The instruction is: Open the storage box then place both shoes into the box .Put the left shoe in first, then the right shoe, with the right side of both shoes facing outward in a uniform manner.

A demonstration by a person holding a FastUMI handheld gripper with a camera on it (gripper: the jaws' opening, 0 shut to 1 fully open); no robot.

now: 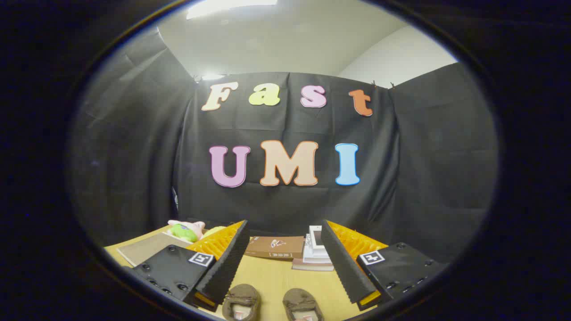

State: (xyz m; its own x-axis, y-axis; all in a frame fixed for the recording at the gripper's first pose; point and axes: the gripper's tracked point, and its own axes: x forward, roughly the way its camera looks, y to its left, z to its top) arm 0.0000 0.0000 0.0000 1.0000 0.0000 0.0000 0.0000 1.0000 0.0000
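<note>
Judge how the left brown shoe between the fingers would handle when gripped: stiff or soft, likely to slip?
The left brown shoe looks like a soft fuzzy slipper, so it probably squashes rather than holding shape. Its nap should grip the ribbed fingers well. It seems light and sits flat on the table, unlikely to roll. The gripper hangs open above both shoes.

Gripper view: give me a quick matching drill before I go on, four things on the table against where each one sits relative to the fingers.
Things:
1. pair of brown shoes
2. brown box
3. plush toy
4. stack of white items

Places:
A. beyond the left finger, at the table's far corner
B. nearest, low between the open fingers
C. far side of the table, in the gap between the fingers
D. just inside the right finger, beside the brown box

Pairs: 1-B, 2-C, 3-A, 4-D. The gripper is open, holding nothing.
</note>
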